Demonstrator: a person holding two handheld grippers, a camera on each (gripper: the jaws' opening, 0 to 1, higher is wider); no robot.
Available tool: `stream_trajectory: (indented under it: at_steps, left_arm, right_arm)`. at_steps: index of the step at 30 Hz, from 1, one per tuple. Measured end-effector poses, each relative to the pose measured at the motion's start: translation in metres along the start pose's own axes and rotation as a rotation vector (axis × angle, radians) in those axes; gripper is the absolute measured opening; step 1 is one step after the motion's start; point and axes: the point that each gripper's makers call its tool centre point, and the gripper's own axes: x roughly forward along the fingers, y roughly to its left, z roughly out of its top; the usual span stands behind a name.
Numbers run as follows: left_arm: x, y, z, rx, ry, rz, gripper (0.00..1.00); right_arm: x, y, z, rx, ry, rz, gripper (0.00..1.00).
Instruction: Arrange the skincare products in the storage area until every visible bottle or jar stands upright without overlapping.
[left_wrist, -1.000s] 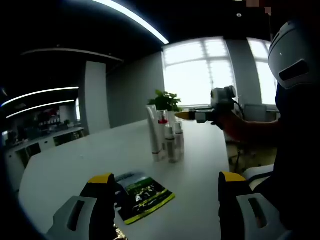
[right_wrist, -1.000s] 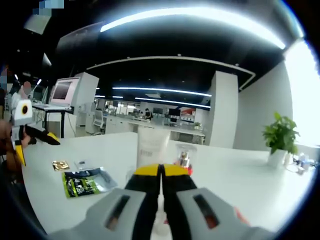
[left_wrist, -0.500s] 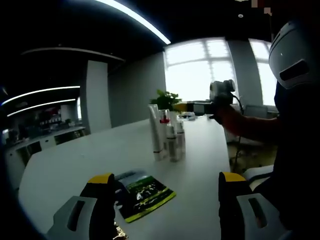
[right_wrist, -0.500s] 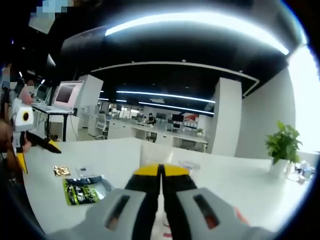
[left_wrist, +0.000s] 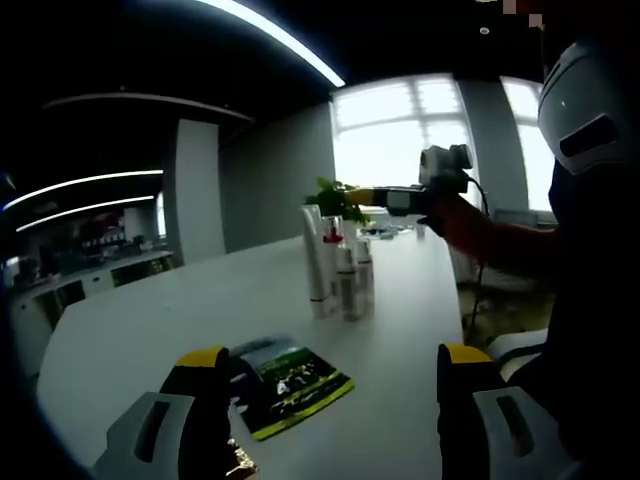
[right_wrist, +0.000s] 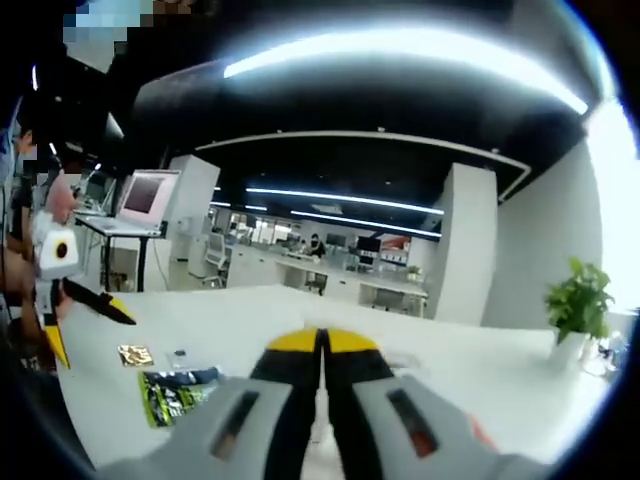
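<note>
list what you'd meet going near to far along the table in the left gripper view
left gripper's fingers → green packet → cluster of upright bottles and tubes → potted plant, with the right gripper held above the table's far end

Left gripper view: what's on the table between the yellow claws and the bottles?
A green packet lies between the left gripper and the bottles.

Smooth matt white table (left_wrist: 200, 310); glossy, probably plastic sachet (left_wrist: 290, 390); plastic-looking white tube (left_wrist: 315, 265); gold foil packet (right_wrist: 133, 355) seen.
</note>
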Motion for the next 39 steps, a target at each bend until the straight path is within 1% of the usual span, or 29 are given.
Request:
stream_trajectory:
  at_steps: [4, 9, 11, 15, 17, 20, 22, 24, 25, 27, 29, 31, 33, 36, 39]
  left_arm:
    - [-0.001, 0.001, 0.0, 0.001, 0.001, 0.003, 0.87]
    - [-0.003, 0.003, 0.002, -0.006, -0.004, 0.012, 0.87]
    - [-0.003, 0.003, 0.001, -0.007, -0.003, 0.014, 0.87]
    - [-0.005, 0.005, -0.003, -0.014, 0.004, 0.021, 0.87]
    - [-0.006, 0.007, -0.004, -0.019, 0.003, 0.03, 0.87]
    - [-0.007, 0.009, -0.006, -0.025, 0.006, 0.037, 0.87]
    - [-0.008, 0.01, -0.008, -0.028, 0.008, 0.041, 0.87]
    - [-0.009, 0.012, -0.009, -0.026, 0.011, 0.045, 0.87]
    - [-0.009, 0.012, -0.009, -0.027, 0.013, 0.045, 0.87]
    - [-0.01, 0.013, -0.009, -0.029, 0.011, 0.05, 0.87]
    - [-0.01, 0.014, -0.009, -0.03, 0.01, 0.052, 0.86]
    - [-0.01, 0.014, -0.01, -0.032, 0.01, 0.055, 0.86]
    - [-0.01, 0.015, -0.011, -0.034, 0.012, 0.055, 0.86]
    - [-0.009, 0.014, -0.013, -0.038, 0.015, 0.053, 0.86]
    - [-0.009, 0.014, -0.013, -0.043, 0.014, 0.054, 0.86]
  right_arm:
    - [0.006, 0.013, 0.008, -0.021, -0.011, 0.04, 0.01]
    - [0.014, 0.034, 0.012, -0.035, -0.008, 0.108, 0.01]
    - [0.018, 0.044, 0.011, -0.048, 0.0, 0.139, 0.01]
    - [0.023, 0.069, 0.003, -0.044, 0.047, 0.233, 0.01]
    - [0.025, 0.081, 0.0, -0.047, 0.057, 0.257, 0.01]
    - [0.027, 0.102, -0.011, -0.058, 0.09, 0.309, 0.01]
    - [0.027, 0.117, -0.023, -0.04, 0.123, 0.358, 0.01]
    - [0.028, 0.126, -0.04, -0.074, 0.175, 0.383, 0.01]
    - [0.027, 0.132, -0.049, -0.104, 0.2, 0.401, 0.01]
    - [0.026, 0.14, -0.059, -0.107, 0.221, 0.422, 0.01]
    - [0.025, 0.147, -0.065, -0.09, 0.236, 0.441, 0.01]
    - [0.024, 0.155, -0.072, -0.054, 0.258, 0.472, 0.02]
    - [0.025, 0.16, -0.078, -0.041, 0.269, 0.488, 0.03]
    - [0.025, 0.166, -0.09, -0.023, 0.304, 0.502, 0.08]
    - [0.024, 0.17, -0.099, 0.01, 0.326, 0.512, 0.15]
